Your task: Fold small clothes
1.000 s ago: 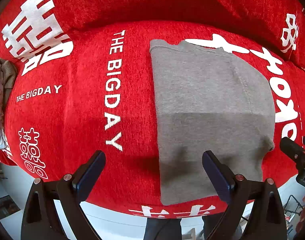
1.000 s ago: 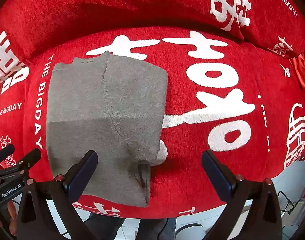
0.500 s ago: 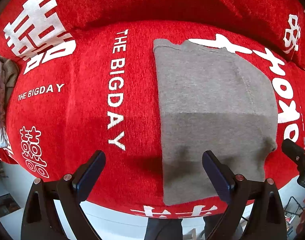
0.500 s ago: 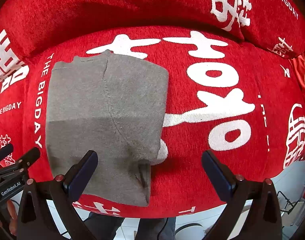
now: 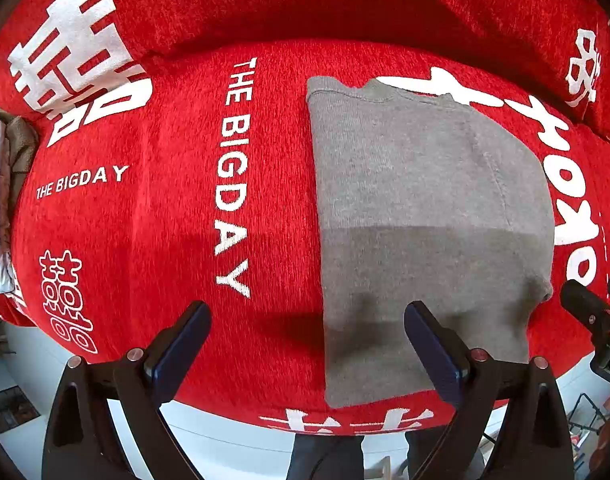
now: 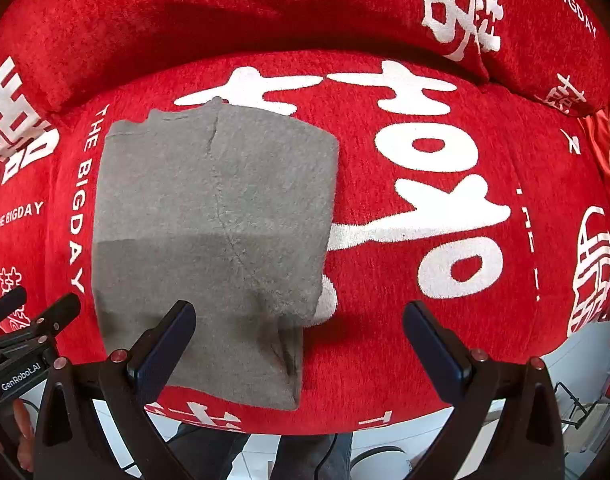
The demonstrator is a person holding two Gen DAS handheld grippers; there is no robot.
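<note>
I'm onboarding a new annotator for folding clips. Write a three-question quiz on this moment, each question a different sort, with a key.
1. True or false: the left tool is shut on the grey garment.
2. Multiple choice: the grey garment lies on (A) a white floor, (B) a red cover with white lettering, (C) a wooden table.
3. Fill in: the vertical English words printed beside the garment's left edge read "THE ____".

Key
1. False: both the left tool and the right tool are open and hold nothing.
2. B
3. BIGDAY
</note>
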